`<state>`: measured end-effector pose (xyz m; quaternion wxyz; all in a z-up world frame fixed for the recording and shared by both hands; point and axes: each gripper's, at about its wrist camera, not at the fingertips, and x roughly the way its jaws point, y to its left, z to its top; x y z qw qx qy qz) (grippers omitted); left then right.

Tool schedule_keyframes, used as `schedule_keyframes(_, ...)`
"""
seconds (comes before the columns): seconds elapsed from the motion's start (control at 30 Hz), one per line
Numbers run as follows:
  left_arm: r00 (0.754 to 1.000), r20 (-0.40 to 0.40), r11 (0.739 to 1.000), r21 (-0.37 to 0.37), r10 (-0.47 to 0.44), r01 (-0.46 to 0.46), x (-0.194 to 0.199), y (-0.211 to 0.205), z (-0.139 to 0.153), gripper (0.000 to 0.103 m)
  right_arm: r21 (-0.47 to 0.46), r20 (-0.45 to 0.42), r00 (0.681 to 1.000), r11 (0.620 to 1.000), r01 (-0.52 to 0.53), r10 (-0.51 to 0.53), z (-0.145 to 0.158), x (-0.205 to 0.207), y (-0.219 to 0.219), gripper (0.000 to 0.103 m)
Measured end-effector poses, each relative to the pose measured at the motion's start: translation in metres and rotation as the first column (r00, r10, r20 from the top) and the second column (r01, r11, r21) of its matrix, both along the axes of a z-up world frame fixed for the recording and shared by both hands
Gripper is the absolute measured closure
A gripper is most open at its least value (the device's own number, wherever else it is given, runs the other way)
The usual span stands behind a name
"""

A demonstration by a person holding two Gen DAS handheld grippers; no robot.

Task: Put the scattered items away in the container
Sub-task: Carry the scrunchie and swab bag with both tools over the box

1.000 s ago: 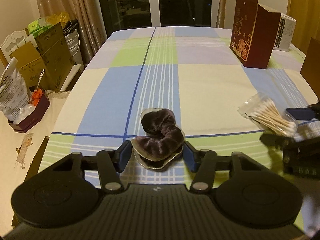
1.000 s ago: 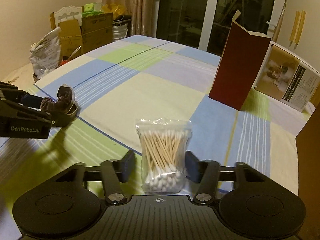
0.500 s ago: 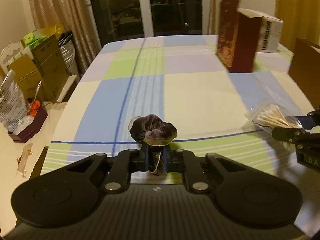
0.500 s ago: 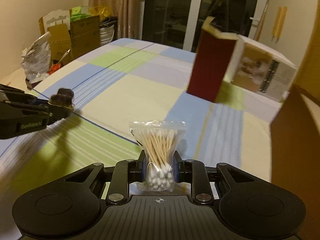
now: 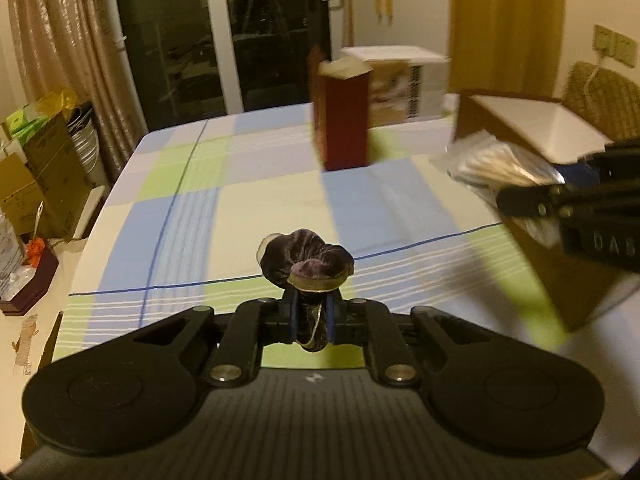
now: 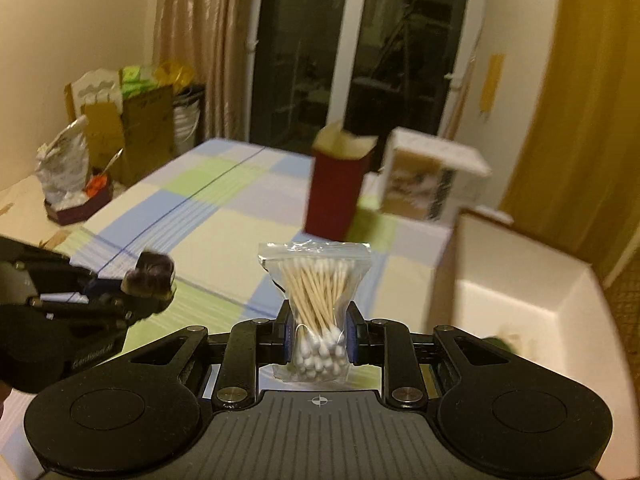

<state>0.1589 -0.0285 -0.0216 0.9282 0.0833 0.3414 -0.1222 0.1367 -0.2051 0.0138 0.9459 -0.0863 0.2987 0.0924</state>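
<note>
My left gripper (image 5: 311,316) is shut on a dark purple velvet scrunchie (image 5: 306,262) and holds it above the checked tablecloth (image 5: 240,208). My right gripper (image 6: 318,330) is shut on a clear bag of cotton swabs (image 6: 316,288), also lifted off the table. An open cardboard box (image 6: 520,276) with a white inside stands at the right, close beside the right gripper. In the left wrist view the box (image 5: 540,128) is at the far right, behind the swab bag (image 5: 500,160). In the right wrist view the left gripper (image 6: 132,296) with the scrunchie (image 6: 150,276) is at the left.
A tall dark red carton (image 5: 344,120) and a white printed box (image 5: 404,80) stand at the back of the table. Cardboard boxes and bags (image 5: 36,168) crowd the floor to the left of the table. A dark green thing (image 6: 500,342) lies in the open box.
Both grippers closed on their items, then lifted them off the table. Both have swung to the right, toward the open cardboard box.
</note>
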Motion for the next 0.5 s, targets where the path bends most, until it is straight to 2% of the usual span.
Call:
schedule_keyframes(0.23,0.997,0.042,0.998,-0.026,-0.061,0.062,-0.033,-0.046,0.043,0.093,0.045,0.054,0.99,0.991,0.128,-0.131,0.04,-0.038,-0.069,0.076)
schedule_keyframes(0.5,0.984,0.081,0.985,-0.05,-0.161,0.166,-0.049,-0.114,0.078,0.093,0.08,0.072,0.959,0.96,0.267,-0.273,0.054,-0.056,-0.142,0.076)
